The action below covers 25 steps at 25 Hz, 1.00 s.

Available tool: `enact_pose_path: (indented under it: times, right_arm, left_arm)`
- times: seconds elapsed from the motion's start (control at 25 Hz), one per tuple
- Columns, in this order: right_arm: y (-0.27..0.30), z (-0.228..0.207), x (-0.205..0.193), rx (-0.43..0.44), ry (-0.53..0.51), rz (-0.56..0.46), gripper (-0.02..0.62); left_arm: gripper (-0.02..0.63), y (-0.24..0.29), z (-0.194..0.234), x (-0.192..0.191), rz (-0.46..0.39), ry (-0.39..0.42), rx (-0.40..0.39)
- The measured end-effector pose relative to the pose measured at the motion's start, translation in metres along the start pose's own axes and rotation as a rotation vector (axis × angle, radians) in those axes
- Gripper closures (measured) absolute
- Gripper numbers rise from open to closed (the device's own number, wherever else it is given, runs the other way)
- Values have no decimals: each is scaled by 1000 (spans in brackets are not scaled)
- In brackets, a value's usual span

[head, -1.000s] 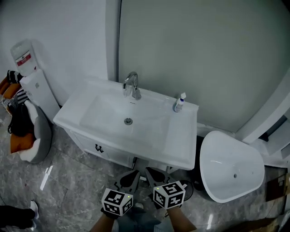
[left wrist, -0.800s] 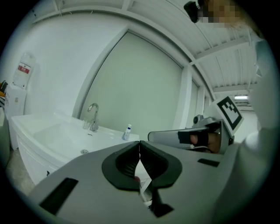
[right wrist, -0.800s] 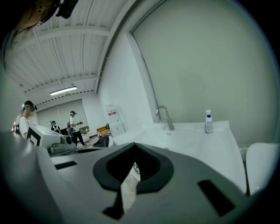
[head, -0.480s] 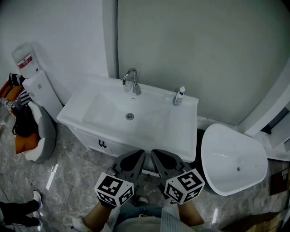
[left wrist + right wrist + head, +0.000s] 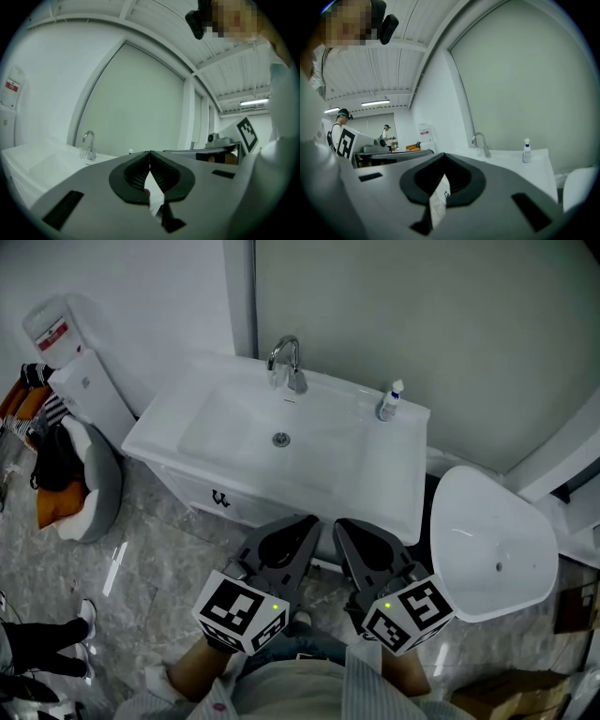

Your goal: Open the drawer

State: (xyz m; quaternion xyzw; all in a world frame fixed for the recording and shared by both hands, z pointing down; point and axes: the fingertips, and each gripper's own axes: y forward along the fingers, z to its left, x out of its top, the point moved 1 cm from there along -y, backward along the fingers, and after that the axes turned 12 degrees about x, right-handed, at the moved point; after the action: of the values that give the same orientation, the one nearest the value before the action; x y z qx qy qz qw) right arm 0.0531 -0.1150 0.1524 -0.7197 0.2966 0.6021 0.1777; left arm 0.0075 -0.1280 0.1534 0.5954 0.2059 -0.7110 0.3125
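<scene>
White sink counter (image 5: 375, 493) ahead; water dispenser (image 5: 73, 381) to its left, red label unreadable. The drawer (image 5: 202, 493) sits shut under the basin. Left gripper (image 5: 307, 524) and right gripper (image 5: 343, 526) point level, side by side, jaws together, empty

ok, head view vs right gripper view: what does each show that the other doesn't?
Head view only: the sink drain and the grey floor. Right gripper view only: the ceiling lights, people in the background, and the right gripper seen along its jaws, which are shut and empty. Both: the faucet, the spray bottle and the white sink.
</scene>
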Motion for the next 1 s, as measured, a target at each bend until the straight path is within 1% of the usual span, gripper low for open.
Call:
enact_pose_path:
  times: [0.28, 0.44, 0.76, 1.0]
  right_arm:
    - [-1, -4, -10, -3, 32, 18, 588]
    - [-2, -6, -14, 3, 59, 22, 588]
    - [-4, -5, -24, 13, 70, 31, 588]
    - [-5, -6, -22, 13, 64, 34, 588]
  left_arm:
    - [589, 5, -1, -1, 0, 1, -8]
    - [589, 6, 0, -1, -2, -2, 2]
    - [589, 2, -1, -7, 1, 1, 12]
    - [589, 4, -7, -8, 4, 2, 1]
